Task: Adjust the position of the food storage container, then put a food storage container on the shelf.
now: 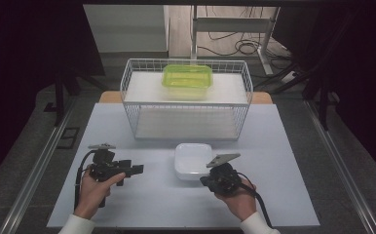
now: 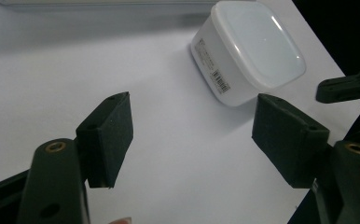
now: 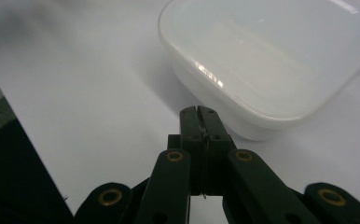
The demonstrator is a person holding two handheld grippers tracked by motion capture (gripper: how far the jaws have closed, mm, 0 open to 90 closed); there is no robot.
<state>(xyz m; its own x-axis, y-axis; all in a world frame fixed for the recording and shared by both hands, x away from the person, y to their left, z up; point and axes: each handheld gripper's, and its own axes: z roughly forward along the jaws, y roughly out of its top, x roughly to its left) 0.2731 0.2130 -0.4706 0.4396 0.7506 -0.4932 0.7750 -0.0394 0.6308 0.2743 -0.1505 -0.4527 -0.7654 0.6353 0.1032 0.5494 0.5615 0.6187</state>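
A white square lidded container sits on the white table, just in front of the wire rack. My left gripper is held to its left and points toward it, a gap of bare table between them. In the left gripper view, that gripper stands open with nothing between its jaws, and the container lies beyond at the upper right. My right gripper hovers by the container's near right corner. Its jaws are pressed together, empty, right before the container's wall.
A white wire rack stands at the back of the table, with a green-lidded clear container on its upper shelf. The rack's lower shelf holds nothing. Dark floor and metal rails flank the table on both sides.
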